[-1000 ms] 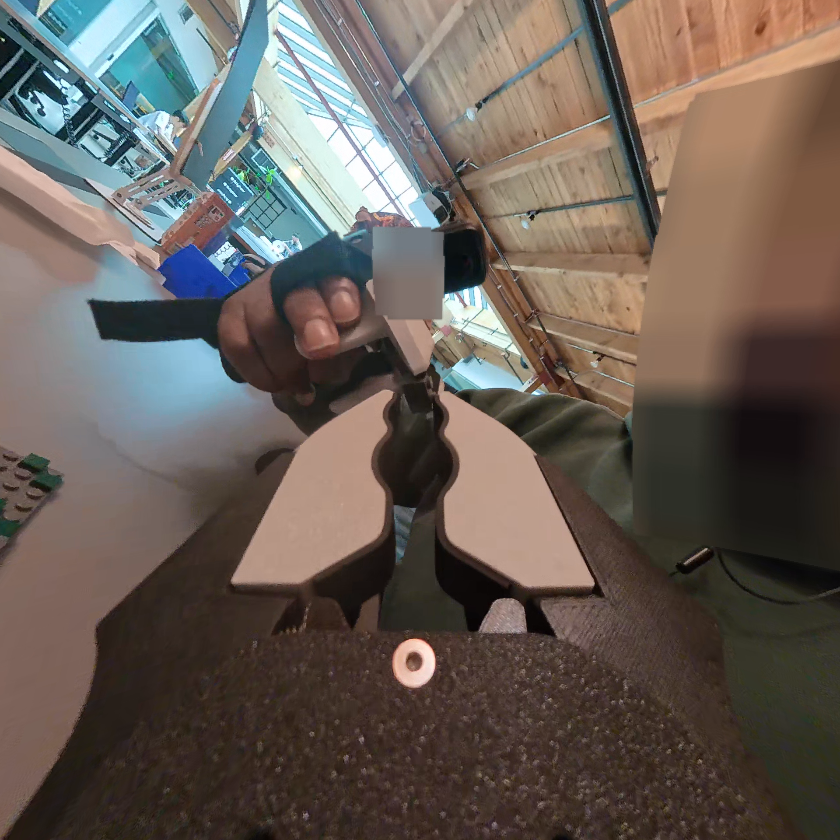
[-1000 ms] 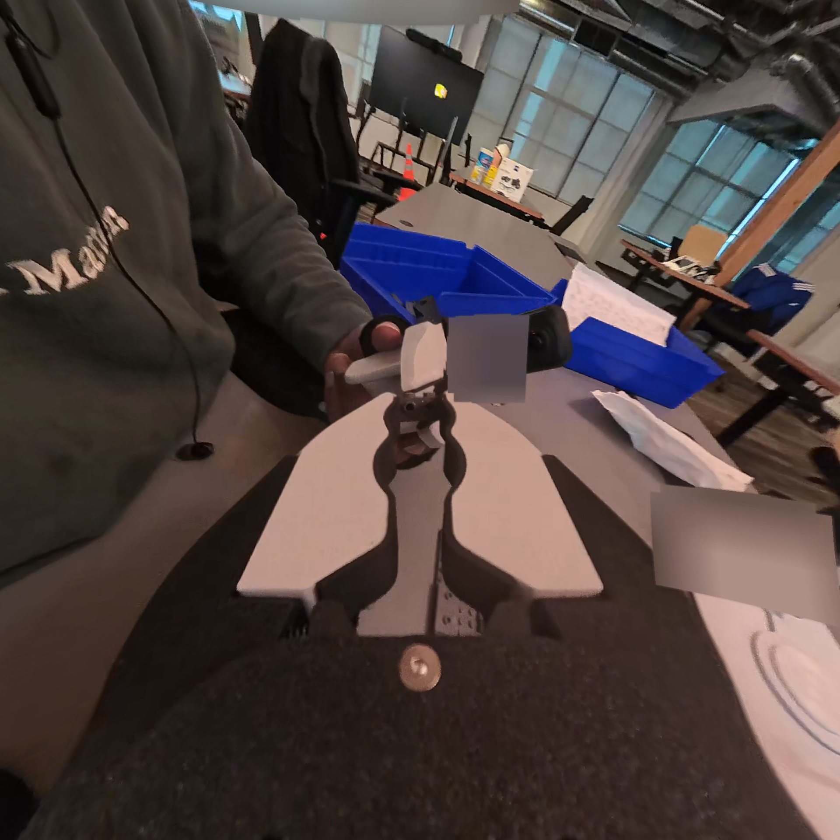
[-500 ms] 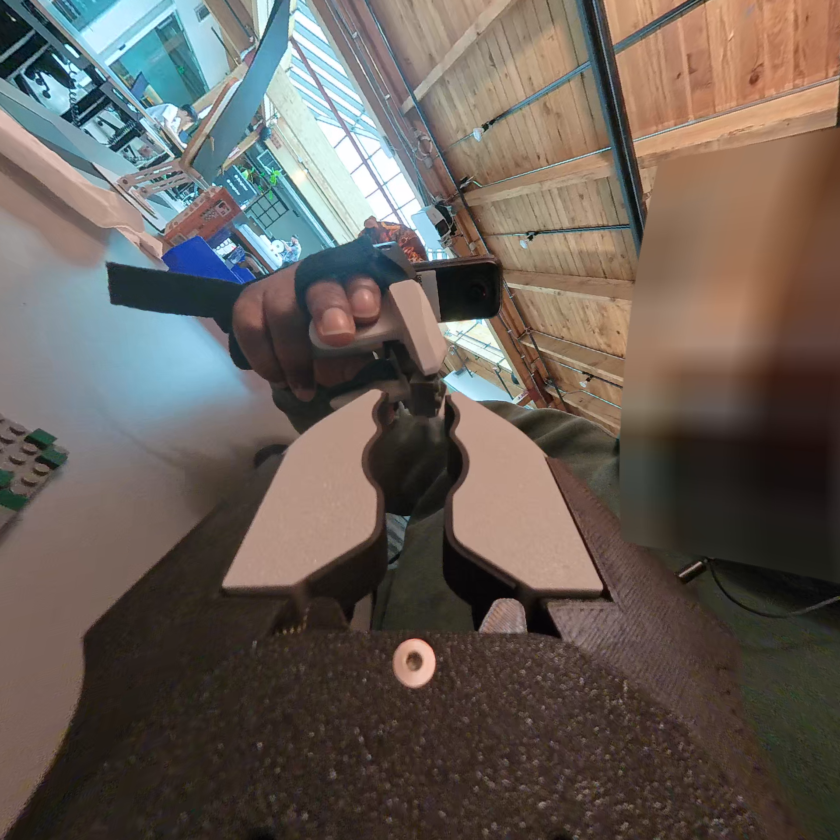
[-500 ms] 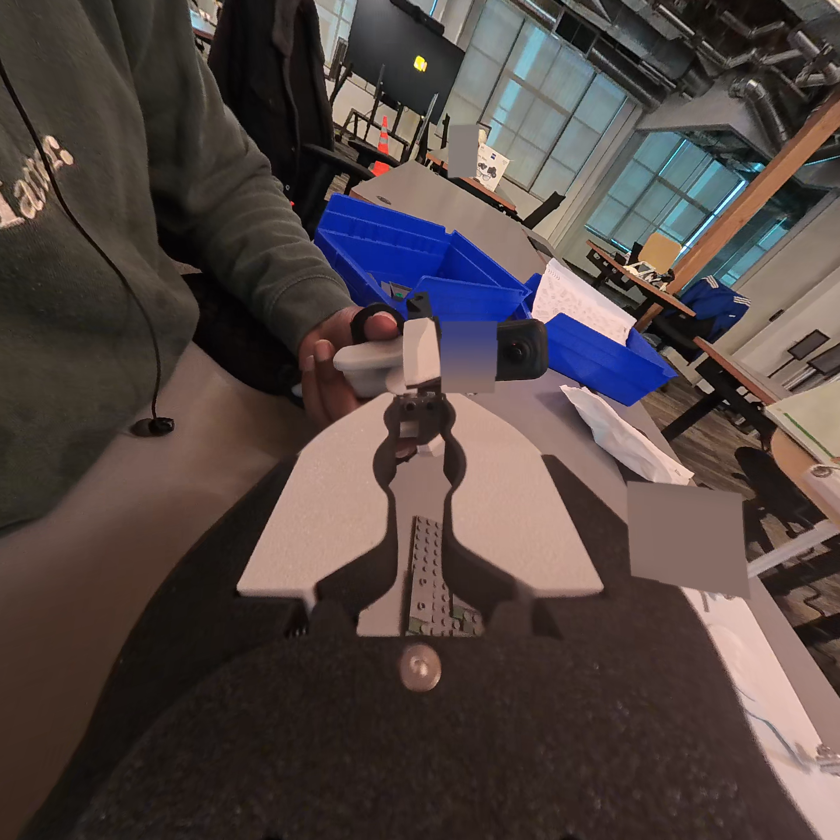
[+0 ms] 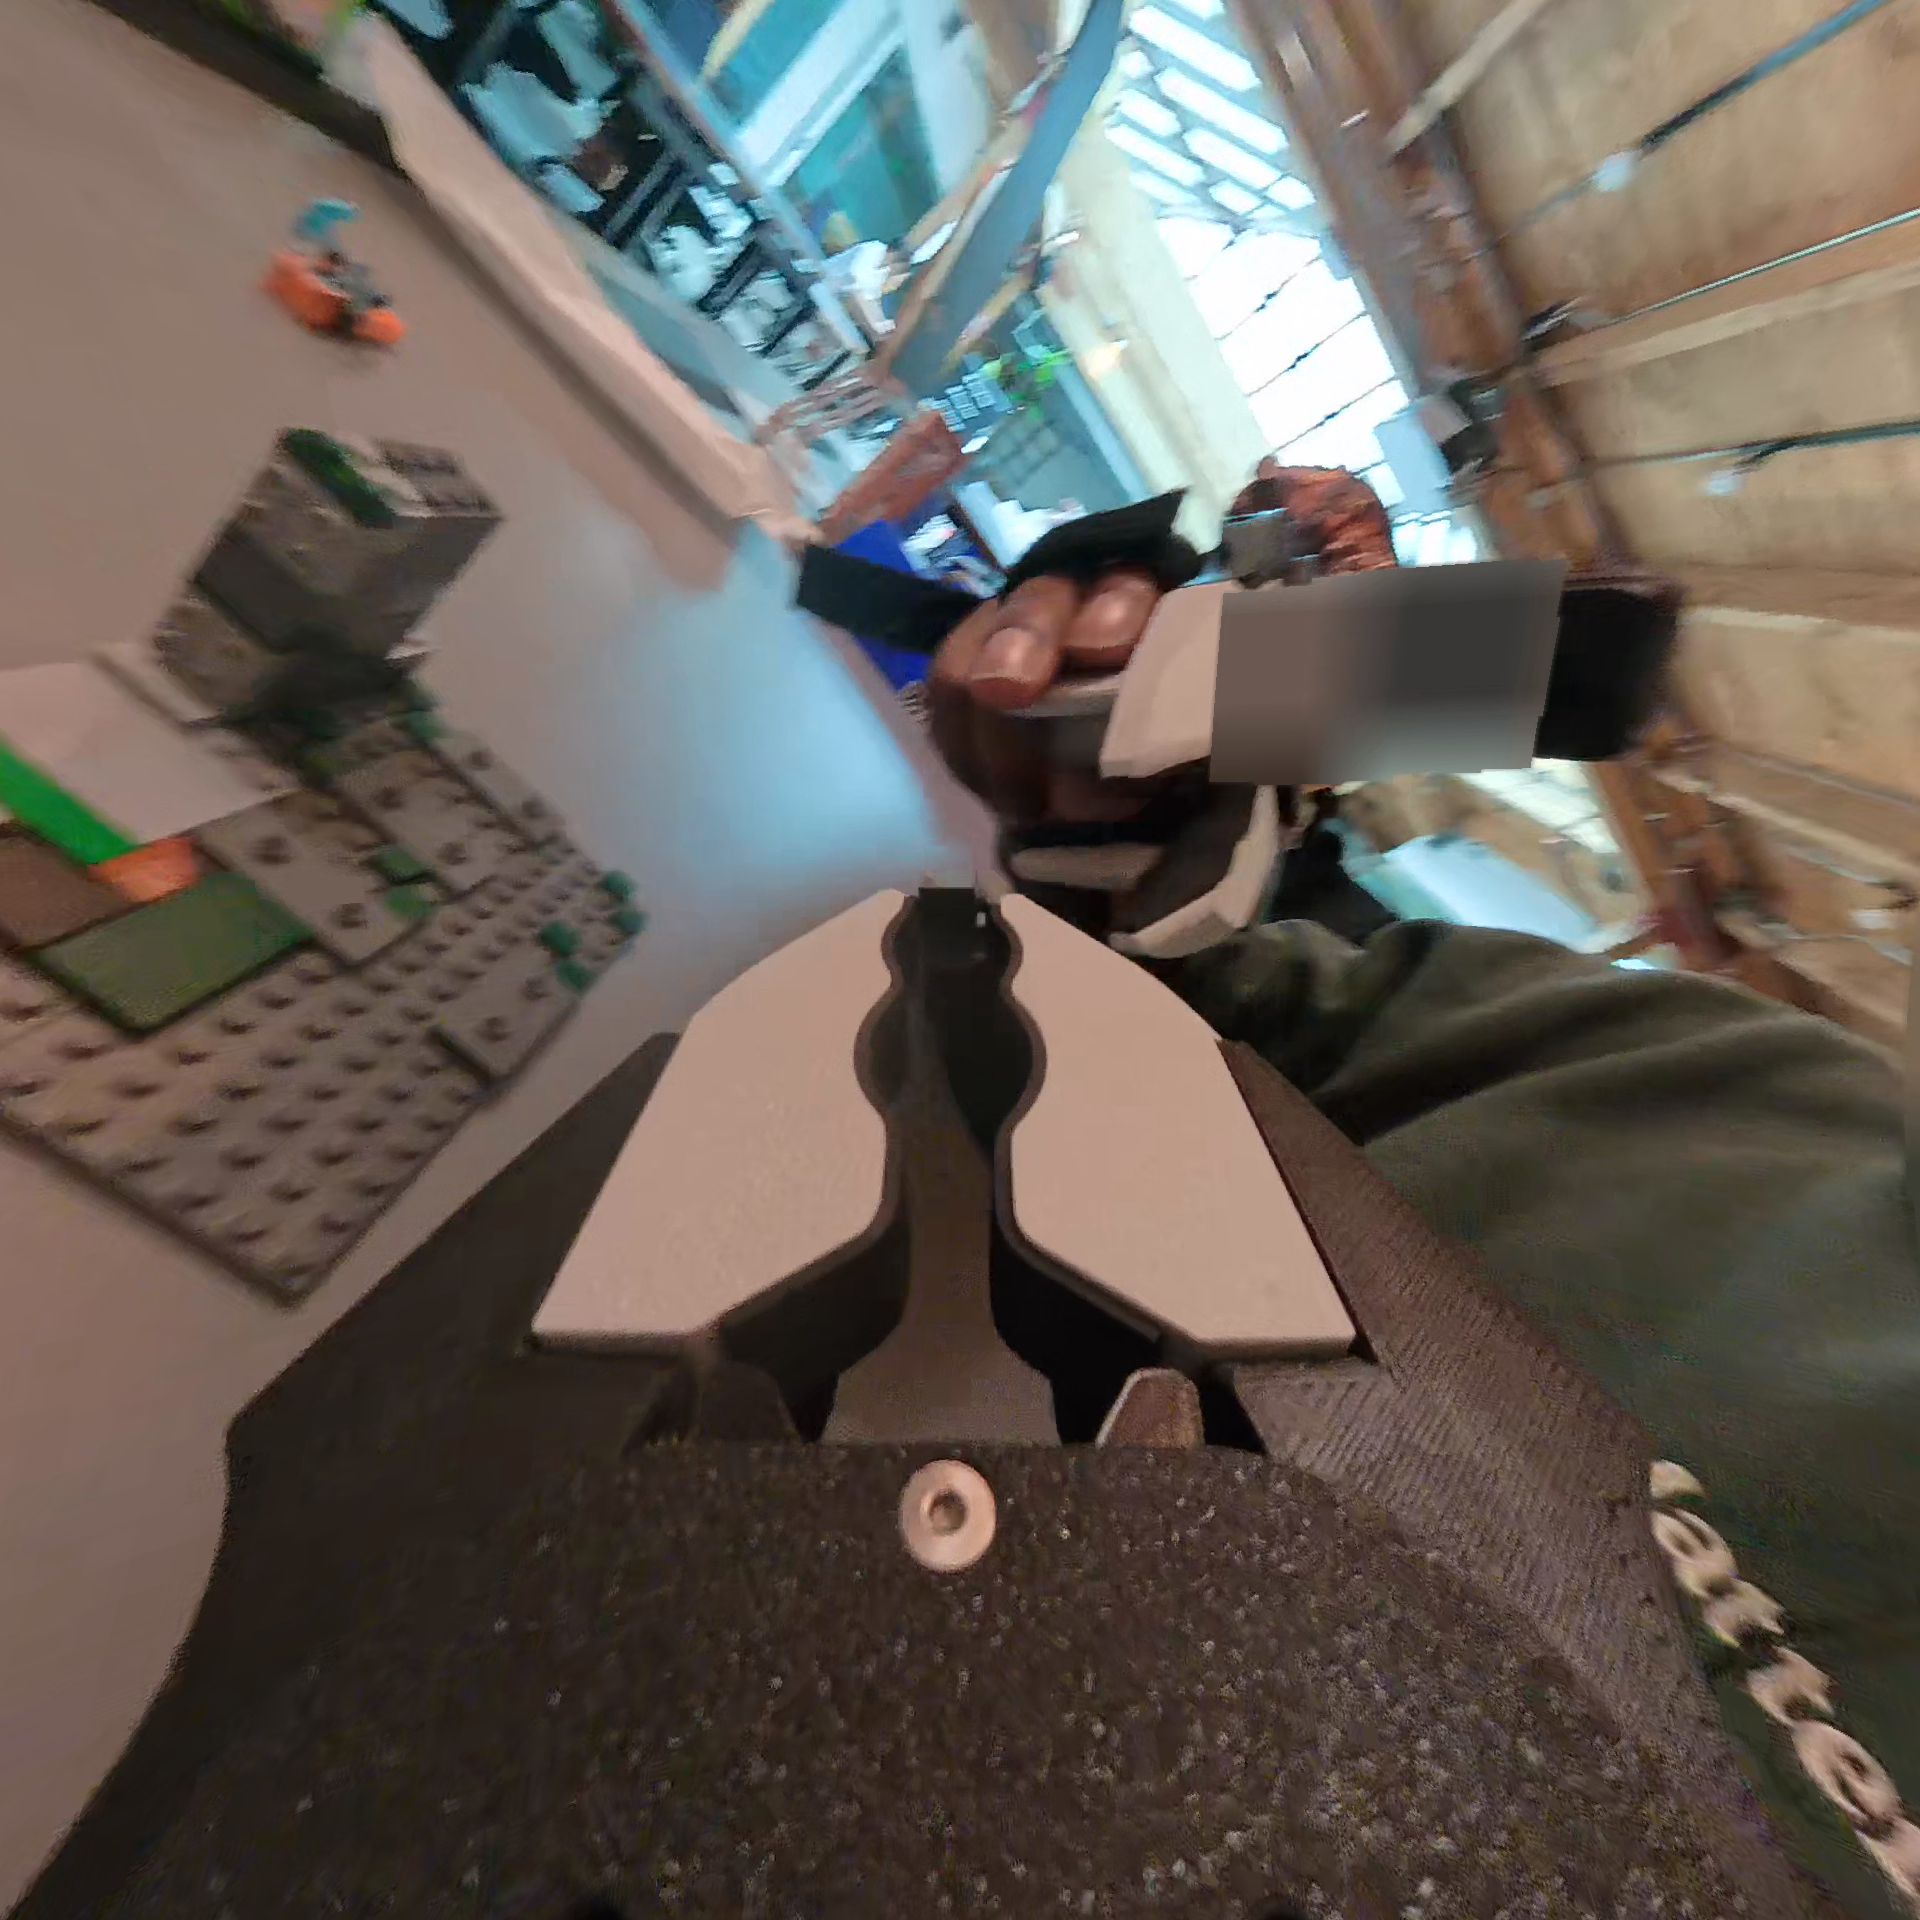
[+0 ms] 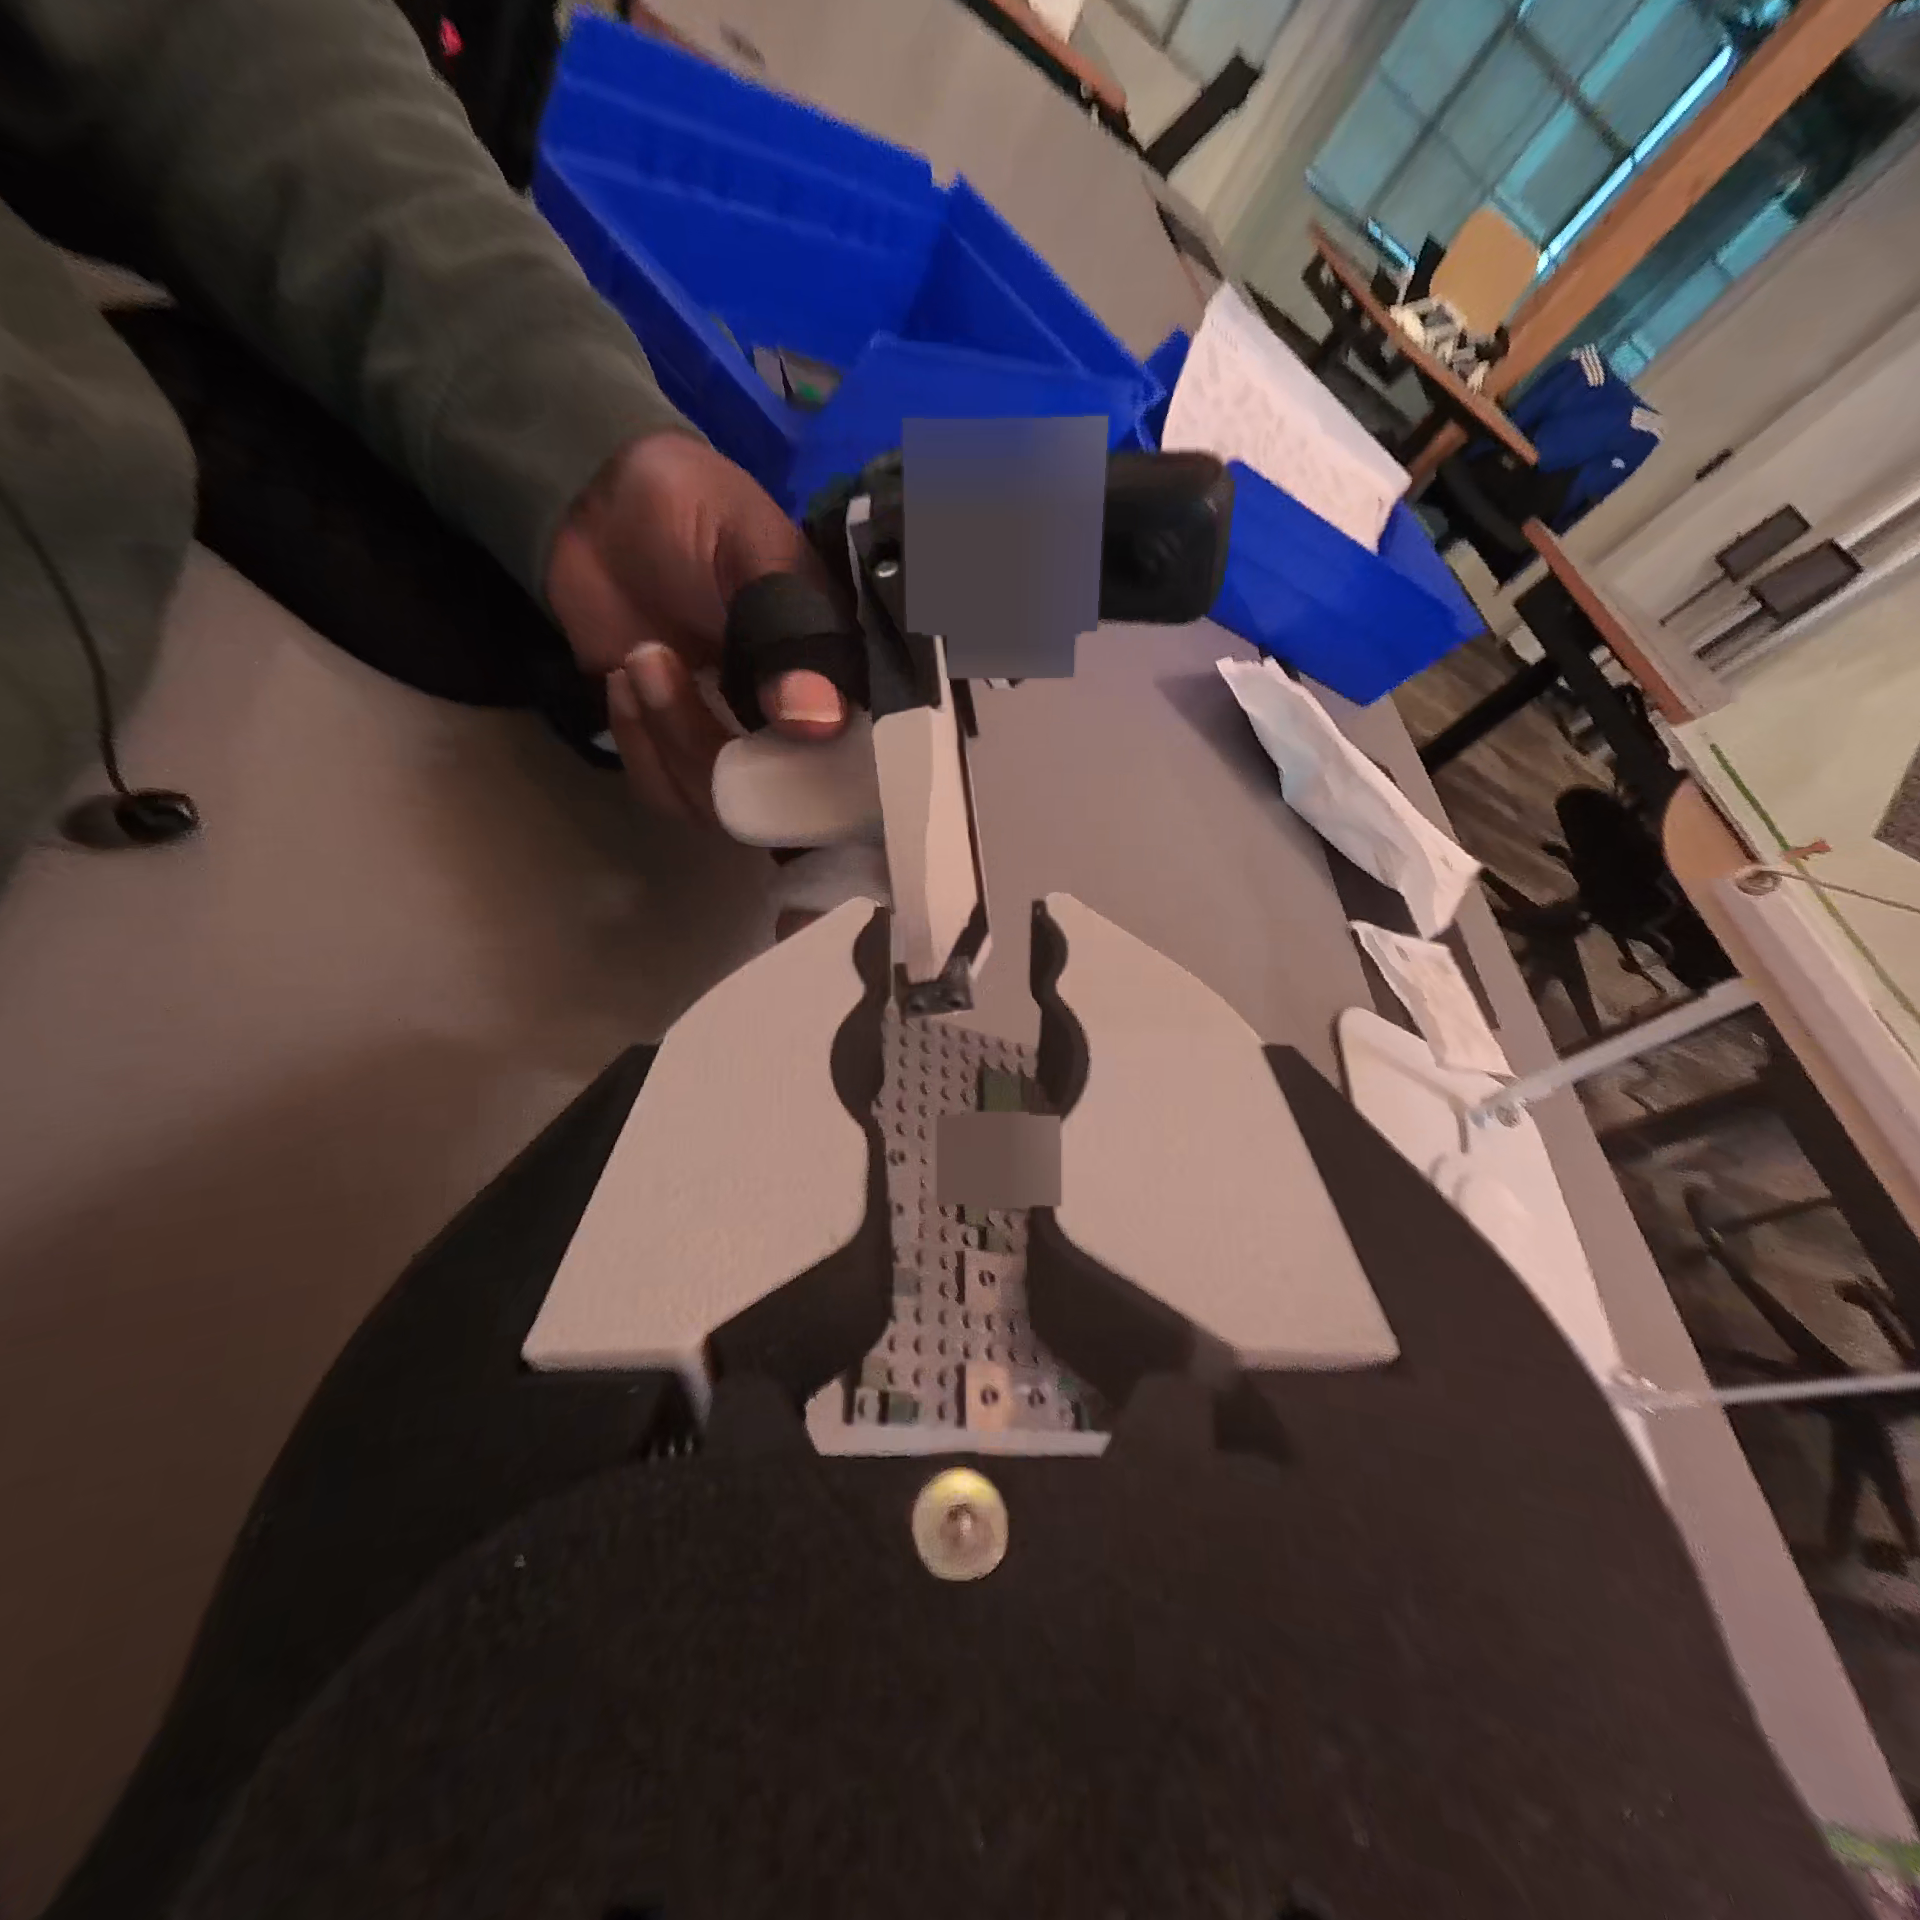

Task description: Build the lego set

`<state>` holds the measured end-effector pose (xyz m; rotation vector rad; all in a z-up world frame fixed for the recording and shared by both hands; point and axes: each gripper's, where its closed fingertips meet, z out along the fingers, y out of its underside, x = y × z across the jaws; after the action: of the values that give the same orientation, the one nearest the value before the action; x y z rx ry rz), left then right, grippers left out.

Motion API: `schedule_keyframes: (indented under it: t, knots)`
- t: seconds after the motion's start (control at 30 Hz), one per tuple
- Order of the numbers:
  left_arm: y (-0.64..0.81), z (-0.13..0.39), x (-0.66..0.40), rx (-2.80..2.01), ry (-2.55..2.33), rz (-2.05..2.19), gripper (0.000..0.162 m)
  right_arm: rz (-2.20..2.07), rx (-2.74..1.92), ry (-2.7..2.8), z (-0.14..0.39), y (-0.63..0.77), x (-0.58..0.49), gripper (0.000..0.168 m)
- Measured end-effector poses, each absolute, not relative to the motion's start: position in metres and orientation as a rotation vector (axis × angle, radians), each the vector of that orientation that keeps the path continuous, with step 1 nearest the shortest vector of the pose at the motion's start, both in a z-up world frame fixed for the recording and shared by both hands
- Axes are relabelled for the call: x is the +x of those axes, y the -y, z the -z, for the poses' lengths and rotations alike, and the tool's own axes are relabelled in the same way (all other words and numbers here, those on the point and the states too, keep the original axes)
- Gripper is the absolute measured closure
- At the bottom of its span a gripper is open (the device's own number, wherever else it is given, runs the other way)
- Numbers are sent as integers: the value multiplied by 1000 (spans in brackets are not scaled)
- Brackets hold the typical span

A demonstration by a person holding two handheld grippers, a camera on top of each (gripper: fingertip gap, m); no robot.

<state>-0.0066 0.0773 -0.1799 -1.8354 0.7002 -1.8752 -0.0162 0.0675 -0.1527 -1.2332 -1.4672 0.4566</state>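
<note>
Grey table (image 5: 675, 727) under lego baseplate (image 5: 260, 1091), blue bins (image 6: 779, 239), paper bags (image 6: 1351, 790)

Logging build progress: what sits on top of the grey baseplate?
On the grey baseplate: a grey block tower, a green tile, small green studs. Its far-left part is out of frame.

Open-plan workshop or lab office: timber plank ceiling (image 5: 1714, 208), tall gridded windows (image 6: 1475, 135), rows of far desks (image 6: 1455, 343), blue storage bins (image 6: 748, 260) at left.
</note>
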Motion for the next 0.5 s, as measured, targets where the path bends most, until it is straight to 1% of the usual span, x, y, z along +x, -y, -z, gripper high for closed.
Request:
schedule_keyframes:
  t: [0.37, 0.5]
  knots:
    - [-82, 199, -5, -1946, -751, 1575, 151, 87, -1360, 1629, 201, -86, -17, 141]
    - [-85, 201, -6, -1961, -739, 1522, 151, 230, -1343, 1610, 203, -91, -20, 146]
